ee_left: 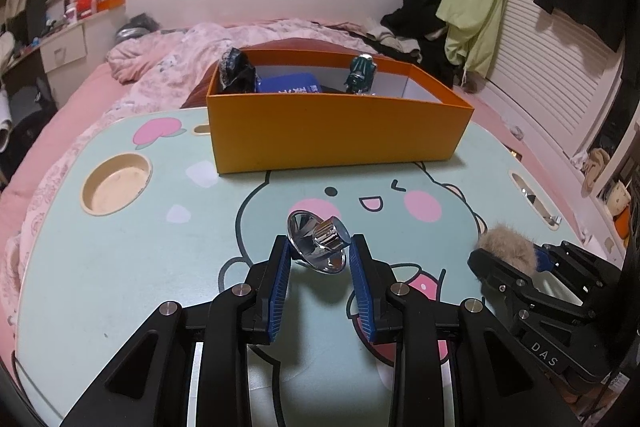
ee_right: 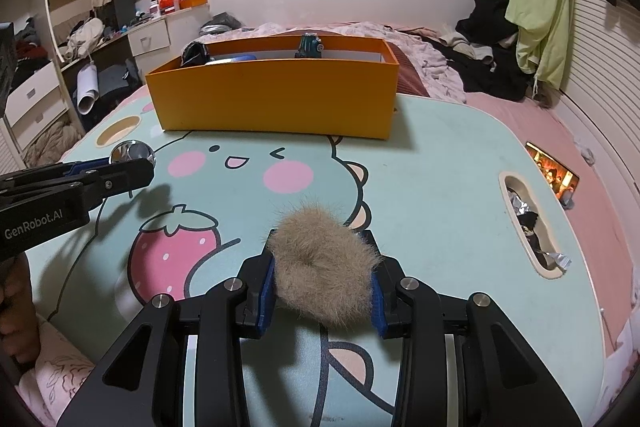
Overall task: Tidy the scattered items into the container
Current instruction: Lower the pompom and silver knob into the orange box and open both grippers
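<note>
The left tool (ee_left: 320,247) pinches a shiny metal knob (ee_left: 318,245) just above the counter (ee_left: 140,247); the right tool (ee_right: 322,279) squeezes a furry scrunchie (ee_right: 322,275). Carry each over the orange box (ee_left: 336,135), clearing its near wall, and release only once inside.

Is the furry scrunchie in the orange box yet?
Out. The furry scrunchie sits gripped in the right claw above the table, short of the orange box.
</note>
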Tool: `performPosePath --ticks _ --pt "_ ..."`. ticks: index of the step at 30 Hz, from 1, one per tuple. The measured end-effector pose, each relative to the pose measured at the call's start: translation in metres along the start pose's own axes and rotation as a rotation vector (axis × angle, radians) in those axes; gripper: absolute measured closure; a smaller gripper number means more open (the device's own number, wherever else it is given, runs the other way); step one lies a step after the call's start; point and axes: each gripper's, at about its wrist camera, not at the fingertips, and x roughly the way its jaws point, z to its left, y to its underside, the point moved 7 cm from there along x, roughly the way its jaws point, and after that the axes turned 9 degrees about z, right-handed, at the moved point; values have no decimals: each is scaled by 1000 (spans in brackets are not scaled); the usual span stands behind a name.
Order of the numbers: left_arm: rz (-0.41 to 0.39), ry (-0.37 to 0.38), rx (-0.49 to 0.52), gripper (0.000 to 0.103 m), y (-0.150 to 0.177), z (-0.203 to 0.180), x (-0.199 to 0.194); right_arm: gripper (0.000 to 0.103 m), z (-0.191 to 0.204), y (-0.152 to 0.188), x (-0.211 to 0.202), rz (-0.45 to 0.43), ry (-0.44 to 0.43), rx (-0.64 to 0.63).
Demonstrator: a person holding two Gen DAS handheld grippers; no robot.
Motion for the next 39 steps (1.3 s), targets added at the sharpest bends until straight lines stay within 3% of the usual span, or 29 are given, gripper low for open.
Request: performPosePath --ticks 26,30,39 --pt "-16 -17 16 74 -6 -1 -8 65 6 -5 0 24 24 -33" --pt "-45 38 -3 74 -25 2 -23 65 8 -22 -8 2 -4 -25" --pt "-77 60 -14 74 -95 26 -34 65 -12 -91 -17 -19 -68 57"
